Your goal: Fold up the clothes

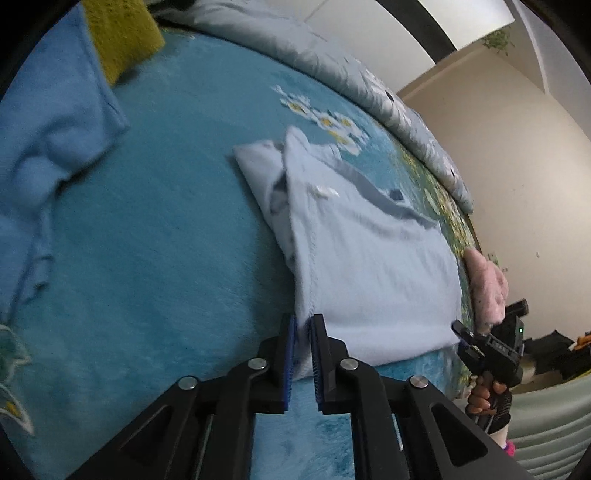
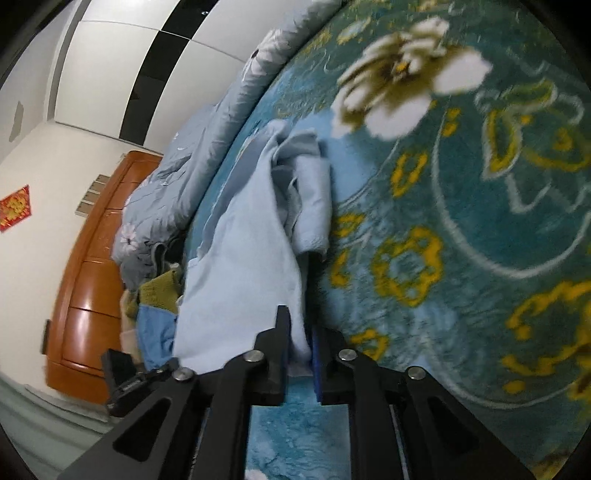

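A pale blue garment [image 1: 369, 258] lies partly folded on a teal flowered blanket [image 1: 166, 221]. My left gripper [image 1: 303, 332] is shut on the garment's near left corner. In the left wrist view my right gripper [image 1: 465, 338] holds the garment's near right corner. In the right wrist view my right gripper [image 2: 301, 332] is shut on an edge of the same pale blue garment [image 2: 240, 266], which stretches away from the jaws with a bunched sleeve [image 2: 310, 199] beside it on the blanket [image 2: 461, 240].
A blue garment [image 1: 48, 147] and an olive-green one [image 1: 122, 33] lie at the far left. A grey quilt [image 1: 332, 62] runs along the bed's far side. A pink cloth [image 1: 487, 284] lies by the bed's edge. A wooden headboard [image 2: 92, 266] stands at the left.
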{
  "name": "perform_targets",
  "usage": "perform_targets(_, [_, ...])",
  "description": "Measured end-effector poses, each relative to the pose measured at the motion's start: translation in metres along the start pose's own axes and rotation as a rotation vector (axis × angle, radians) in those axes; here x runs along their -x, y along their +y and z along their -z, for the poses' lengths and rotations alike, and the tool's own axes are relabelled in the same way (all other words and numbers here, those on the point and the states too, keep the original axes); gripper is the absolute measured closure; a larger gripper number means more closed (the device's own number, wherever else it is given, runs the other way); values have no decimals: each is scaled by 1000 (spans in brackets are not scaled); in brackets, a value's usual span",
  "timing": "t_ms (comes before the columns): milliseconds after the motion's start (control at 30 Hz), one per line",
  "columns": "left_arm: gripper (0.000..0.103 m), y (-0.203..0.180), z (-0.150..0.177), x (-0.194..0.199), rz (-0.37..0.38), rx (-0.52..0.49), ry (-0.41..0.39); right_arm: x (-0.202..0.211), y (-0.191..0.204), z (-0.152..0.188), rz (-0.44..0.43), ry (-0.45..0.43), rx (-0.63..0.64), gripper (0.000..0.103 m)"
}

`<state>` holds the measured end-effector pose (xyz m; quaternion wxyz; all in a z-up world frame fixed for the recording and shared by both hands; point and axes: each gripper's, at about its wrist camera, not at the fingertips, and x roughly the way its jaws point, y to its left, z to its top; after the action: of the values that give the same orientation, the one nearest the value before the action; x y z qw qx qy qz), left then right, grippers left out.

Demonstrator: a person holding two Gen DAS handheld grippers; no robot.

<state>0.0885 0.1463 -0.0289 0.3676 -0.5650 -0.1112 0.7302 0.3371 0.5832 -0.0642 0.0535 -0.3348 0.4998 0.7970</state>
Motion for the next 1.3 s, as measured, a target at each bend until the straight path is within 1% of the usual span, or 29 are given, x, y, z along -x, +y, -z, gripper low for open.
perform_targets(33, [86,2,-3,4,-20,-9,-10,5,0,-2,19,-21,10,82])
perform_targets(67, [83,3,-7,7,-41,-17,-21,12,0,-5,38,-51,16,79])
perform_targets(100, [82,3,-13,8,-63,-25,-31,16,1,-8,48,-73,24,75])
perform_targets(200, [78,-3,-38,3,-94,-52,-59,19,11,-24,58,-104,57,74])
perform_targets(300, [72,-15,-68,-11,-119,-99,-83,6,30,-43,56,-100,112,73])
perform_targets(367, [60,-22,-86,-24,-137,-123,-88,-8,40,-56,69,-92,140,71])
perform_targets(433, [58,-26,-101,-38,-152,-142,-85,-22,48,-69,84,-85,159,65])
perform_targets(467, [57,-29,-108,-47,-158,-154,-81,-29,50,-76,92,-83,164,64])
perform_targets(600, [56,-32,-124,-73,-195,-188,-55,-56,57,-97,119,-65,179,64])
perform_targets(700, [56,-32,-128,-87,-190,-205,-37,-71,52,-112,129,-43,168,63])
perform_targets(800, [58,-31,-128,-90,-187,-218,-55,-81,46,-121,118,-40,154,64])
perform_targets(833, [61,-32,-128,-89,-183,-223,-61,-83,45,-123,110,-43,151,69])
perform_targets(867, [69,-33,-128,-89,-186,-231,-66,-84,45,-124,103,-42,152,75])
perform_targets(900, [76,-34,-127,-89,-189,-239,-71,-84,46,-124,95,-41,160,84])
perform_targets(933, [93,-35,-127,-88,-191,-247,-75,-85,47,-124,87,-41,169,93])
perform_targets(967, [100,-37,-126,-88,-194,-254,-80,-84,50,-124,85,-45,186,96])
perform_targets(1033, [100,-40,-125,-84,-196,-273,-102,-82,54,-125,81,-59,202,98])
perform_targets(1200, [101,-53,-135,-55,-147,-304,-209,-72,58,-135,68,-102,212,100])
perform_targets(1300, [101,-57,-144,-55,-168,-316,-228,-66,60,-141,60,-128,217,100])
